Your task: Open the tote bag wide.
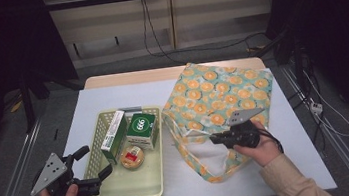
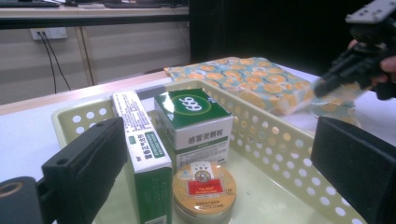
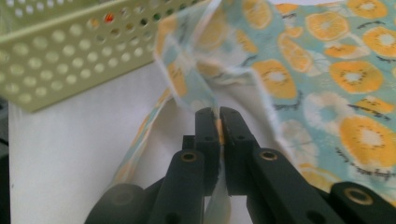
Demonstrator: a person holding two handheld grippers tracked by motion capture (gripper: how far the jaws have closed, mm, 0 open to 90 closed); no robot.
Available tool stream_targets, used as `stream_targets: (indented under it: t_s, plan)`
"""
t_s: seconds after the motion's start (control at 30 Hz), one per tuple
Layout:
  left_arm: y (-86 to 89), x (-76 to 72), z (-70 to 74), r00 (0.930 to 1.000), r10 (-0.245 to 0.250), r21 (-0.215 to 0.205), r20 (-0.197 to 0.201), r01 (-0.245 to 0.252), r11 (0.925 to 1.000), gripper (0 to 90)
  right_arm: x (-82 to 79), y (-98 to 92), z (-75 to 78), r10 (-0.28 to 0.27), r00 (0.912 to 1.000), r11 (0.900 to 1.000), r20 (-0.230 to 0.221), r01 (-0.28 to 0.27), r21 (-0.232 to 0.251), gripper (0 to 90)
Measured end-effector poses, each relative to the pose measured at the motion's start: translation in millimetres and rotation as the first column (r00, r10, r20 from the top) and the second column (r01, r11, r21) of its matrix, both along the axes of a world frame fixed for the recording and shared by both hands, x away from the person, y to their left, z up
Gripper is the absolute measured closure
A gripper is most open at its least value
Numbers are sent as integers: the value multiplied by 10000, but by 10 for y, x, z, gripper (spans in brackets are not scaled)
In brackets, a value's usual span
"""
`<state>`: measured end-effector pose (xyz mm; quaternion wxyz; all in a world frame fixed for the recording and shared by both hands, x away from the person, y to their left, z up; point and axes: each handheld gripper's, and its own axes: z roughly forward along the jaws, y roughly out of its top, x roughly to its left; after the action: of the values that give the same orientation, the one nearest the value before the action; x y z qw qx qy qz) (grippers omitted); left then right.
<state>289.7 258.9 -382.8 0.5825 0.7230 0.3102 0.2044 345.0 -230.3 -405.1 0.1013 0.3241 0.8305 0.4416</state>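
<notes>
1. Jaws of the right gripper (image 3: 218, 114) are pinched almost together on the edge of the cloth bag (image 1: 222, 92), a strip of fabric caught between the pads at the bag's mouth.
2. Bag lies on the right half of the table (image 1: 296, 163), its open mouth toward the near side, just beside the basket (image 1: 97, 132).
3. Left gripper (image 1: 95, 163) stands wide, holding nothing, one jaw over the near left rim of the basket.
4. Basket on the left holds a tall green box (image 2: 140, 140), a square green box (image 2: 194, 119) and a round tin (image 2: 204, 189), all close together.
</notes>
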Motion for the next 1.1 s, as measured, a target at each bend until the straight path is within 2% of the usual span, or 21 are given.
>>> stream_targets:
  t_s: [0.07,0.17,0.23,0.27,0.3,0.37,0.47,0.6,0.63,0.77,0.8,0.9,0.93,0.97,1.0,1.1]
  plan:
    - [3,1,2,10000,18,-3,19,-18,10000,36,64,-45,19,-140,9999,9999,-50,140,-98,865]
    - [8,10,3,10000,-4,-4,16,4,10000,36,252,-177,81,-538,9984,9984,-169,541,182,874]
    - [10,18,-1,10000,-6,-32,4,6,10000,36,439,-269,121,-936,9955,9956,-131,936,2,877]
    - [7,22,-5,10000,-10,-66,-29,10,10000,36,439,-269,121,-936,9955,9956,-131,936,2,877]
    - [10,26,-10,10000,-7,-54,-35,7,10000,36,563,-313,137,-1111,9938,9936,-87,1109,-229,877]
    - [18,31,-15,10000,0,-26,-59,0,10000,36,625,-339,141,-1204,9926,9925,-132,1201,-219,878]
    - [26,32,-14,10000,53,-65,-60,-54,10000,36,793,-419,147,-1573,9874,9875,-192,1575,82,879]
    - [25,34,-19,9999,81,-13,-79,-81,10000,36,995,-521,93,-2025,9783,9788,-426,2036,232,882]
    - [23,34,-23,9999,86,-28,-106,-86,10000,36,1038,-544,67,-2188,9746,9756,-475,2195,102,882]
    - [27,36,-13,9999,91,39,-80,-91,10000,36,1201,-643,-60,-2561,9642,9664,-692,2571,56,882]
    - [30,35,-10,9999,96,15,-77,-96,10000,36,1237,-668,-87,-2708,9591,9621,-824,2725,104,883]
    - [52,36,-1,9998,206,22,-51,-206,9998,36,1343,-753,-145,-3388,9367,9397,-883,3415,162,885]
    - [58,36,-3,9997,245,-22,-77,-245,9997,36,1376,-782,-160,-3683,9248,9280,-955,3719,228,885]
    - [63,38,-5,9996,287,-26,-84,-287,9996,36,1410,-812,-175,-3866,9167,9203,-1008,3906,224,884]
    - [66,40,-7,9995,311,-14,-91,-311,9995,36,1442,-831,-188,-3964,9124,9167,-1020,3994,104,884]
    - [73,44,-14,9995,292,13,-100,-291,9996,36,1508,-847,-223,-4058,9091,9138,-943,4057,-215,878]
